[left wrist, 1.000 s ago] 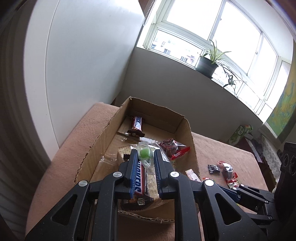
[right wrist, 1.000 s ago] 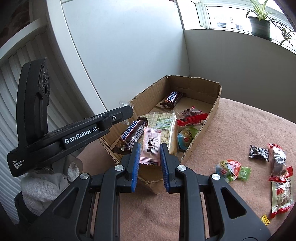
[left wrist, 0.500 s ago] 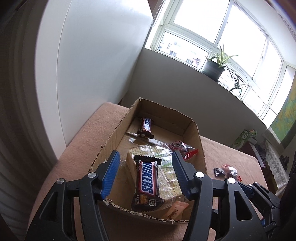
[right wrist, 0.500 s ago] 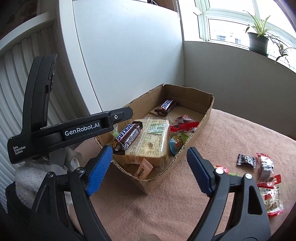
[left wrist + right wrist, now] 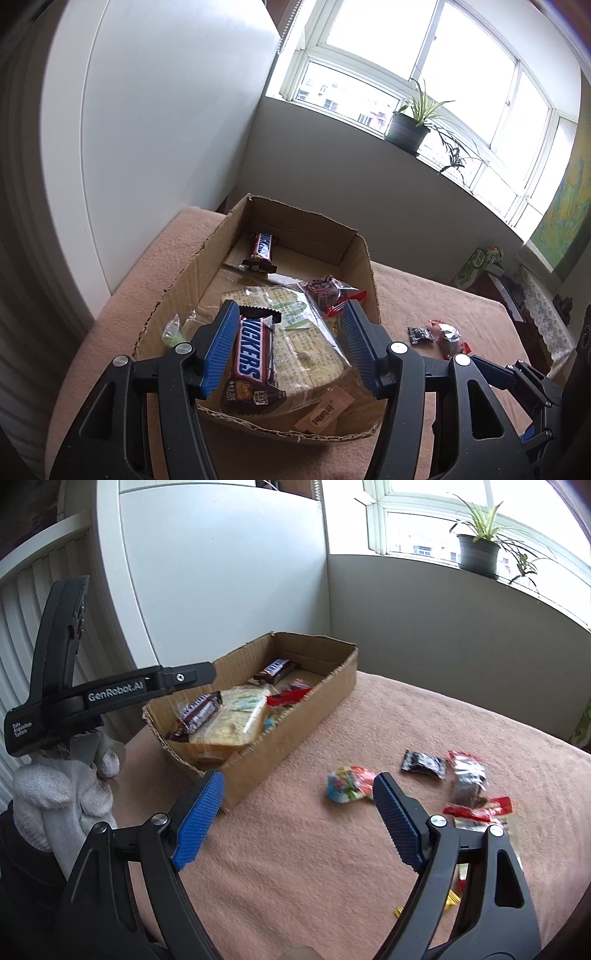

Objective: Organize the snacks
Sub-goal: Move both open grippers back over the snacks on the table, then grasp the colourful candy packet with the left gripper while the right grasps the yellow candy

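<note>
Snacks [image 5: 349, 784] loose on the blanket show fully only past the right hand-held gripper [image 5: 297, 821]; both spread wide.

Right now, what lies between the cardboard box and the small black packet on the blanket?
In the right wrist view, between the cardboard box and the small black packet lies only bare blanket; the colourful candy bag sits slightly nearer the camera.

2 Snickers bars [image 5: 253, 360] [image 5: 262, 251], 1 cardboard box [image 5: 364, 266], 1 plant [image 5: 406, 127].

Black angular arms with silver screws carry ribbed blue fingers [image 5: 218, 350]; white "GenRobot.AI" lettering
</note>
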Available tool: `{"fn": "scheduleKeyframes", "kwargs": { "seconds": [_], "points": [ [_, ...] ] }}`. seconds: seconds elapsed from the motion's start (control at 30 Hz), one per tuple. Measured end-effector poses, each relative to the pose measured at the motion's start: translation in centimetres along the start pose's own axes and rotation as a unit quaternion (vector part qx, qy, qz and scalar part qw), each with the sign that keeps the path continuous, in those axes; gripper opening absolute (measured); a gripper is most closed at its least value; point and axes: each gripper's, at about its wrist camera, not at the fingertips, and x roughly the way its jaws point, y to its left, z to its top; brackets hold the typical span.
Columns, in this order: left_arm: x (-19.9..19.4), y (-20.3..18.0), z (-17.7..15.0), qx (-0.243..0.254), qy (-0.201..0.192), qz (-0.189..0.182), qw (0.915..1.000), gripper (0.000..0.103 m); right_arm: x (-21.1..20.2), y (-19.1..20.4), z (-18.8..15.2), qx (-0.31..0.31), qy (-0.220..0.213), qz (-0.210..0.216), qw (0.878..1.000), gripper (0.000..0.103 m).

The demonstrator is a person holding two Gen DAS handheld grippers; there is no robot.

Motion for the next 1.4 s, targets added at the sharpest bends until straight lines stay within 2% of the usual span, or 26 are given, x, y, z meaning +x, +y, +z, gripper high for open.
{"fn": "scheduleKeyframes", "kwargs": {
  "seconds": [0.17, 0.27, 0.47, 0.63, 0.77, 0.8, 1.0, 1.1, 1.4],
  "points": [
    [-0.1, -1.7, -0.2, 0.015, 0.0, -0.018, 0.9997, 0.058, -1.6, -3.7, -2.5, 0.035, 0.011, -0.016, 0.999, 0.085],
    [-0.1, -3.1, -0.5, 0.026, 0.001, -0.028, 0.9993, 0.058, -2.3, -5.3, -3.5, 0.058, 0.018, -0.003, 0.998, 0.085],
    [0.8, -7.5, -1.6, 0.07, 0.018, -0.056, 0.9958, 0.058, -2.8, -5.8, -5.3, 0.054, 0.03, -0.008, 0.998, 0.085],
    [2.6, -11.2, -3.2, 0.101, 0.051, -0.081, 0.9903, 0.058, -3.2, -5.8, -6.4, 0.043, 0.036, -0.016, 0.998, 0.084],
    [4.2, -13.3, -4.5, 0.132, 0.072, -0.075, 0.9858, 0.058, -3.3, -6.6, -7.2, 0.054, 0.043, -0.016, 0.997, 0.08],
    [4.6, -13.6, -4.8, 0.135, 0.078, -0.074, 0.9849, 0.058, -3.3, -6.8, -7.4, 0.058, 0.044, -0.014, 0.997, 0.076],
    [6.2, -14.4, -6.3, 0.156, 0.104, -0.055, 0.9807, 0.058, -2.6, -7.4, -8.1, 0.075, 0.068, 0.006, 0.995, 0.071],
    [6.7, -14.1, -6.4, 0.152, 0.11, -0.048, 0.981, 0.058, -2.1, -7.0, -8.1, 0.071, 0.076, 0.011, 0.995, 0.064],
    [8.6, -14.3, -7.0, 0.149, 0.131, -0.037, 0.9793, 0.057, -0.3, -6.2, -7.8, 0.063, 0.084, 0.0, 0.995, 0.064]
  ]
}}
